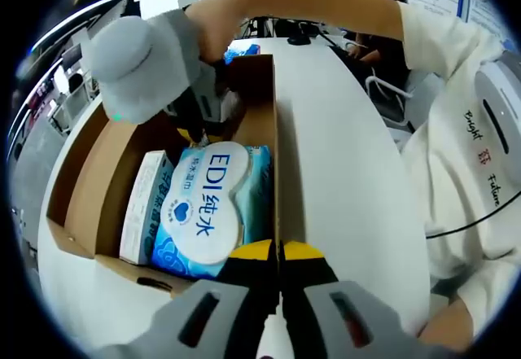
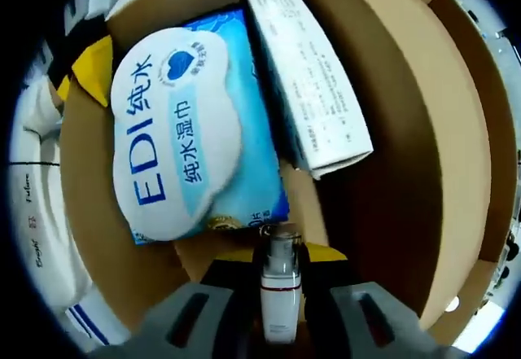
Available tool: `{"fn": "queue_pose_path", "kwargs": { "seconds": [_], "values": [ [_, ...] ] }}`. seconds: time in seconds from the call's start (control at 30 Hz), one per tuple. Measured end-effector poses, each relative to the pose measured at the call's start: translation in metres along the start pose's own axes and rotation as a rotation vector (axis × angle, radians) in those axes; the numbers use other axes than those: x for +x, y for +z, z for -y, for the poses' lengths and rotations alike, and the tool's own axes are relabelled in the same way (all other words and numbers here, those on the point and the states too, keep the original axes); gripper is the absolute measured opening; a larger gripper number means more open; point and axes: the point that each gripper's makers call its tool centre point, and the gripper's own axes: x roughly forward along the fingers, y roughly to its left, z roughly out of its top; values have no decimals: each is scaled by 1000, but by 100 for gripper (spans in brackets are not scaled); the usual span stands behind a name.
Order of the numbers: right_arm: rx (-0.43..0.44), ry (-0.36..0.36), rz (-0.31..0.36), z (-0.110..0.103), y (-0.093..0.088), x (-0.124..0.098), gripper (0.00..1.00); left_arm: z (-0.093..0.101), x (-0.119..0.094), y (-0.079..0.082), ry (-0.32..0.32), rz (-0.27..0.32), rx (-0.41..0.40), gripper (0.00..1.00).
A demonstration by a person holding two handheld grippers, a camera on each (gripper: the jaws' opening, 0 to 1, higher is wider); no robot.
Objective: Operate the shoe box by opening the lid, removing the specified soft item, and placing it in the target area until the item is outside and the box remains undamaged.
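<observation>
Right gripper view: shoe box holds wipes pack, carton.

Left gripper view: set back at one end of the open cardboard box, looking along its length and down, with the white tabletop beside it and the other claw dipping in at the far end. Right gripper view: inside the box, close, facing down onto the floor. Shared: the blue wipes pack and white carton, seen from opposite ends.
</observation>
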Motion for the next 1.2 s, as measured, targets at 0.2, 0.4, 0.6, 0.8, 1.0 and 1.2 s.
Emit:
{"fn": "queue_pose_path", "kwargs": {
  "seconds": [0.2,0.4,0.6,0.8,1.0,1.2],
  "values": [
    [4,-33,87,-1,-1,-4,18,0,0,0,0,1,0,1],
    [29,-22,253,-4,2,-20,18,0,0,0,0,1,0,1],
    [81,-76,420,4,7,-34,18,0,0,0,4,1,1,1],
    [181,-79,599,1,12,-47,18,-1,0,0,3,2,1,1],
    [333,-132,709,8,9,-60,18,-1,0,0,2,2,1,1],
    [443,-182,826,17,5,-69,18,-1,0,0,2,2,1,1]
  ]
}}
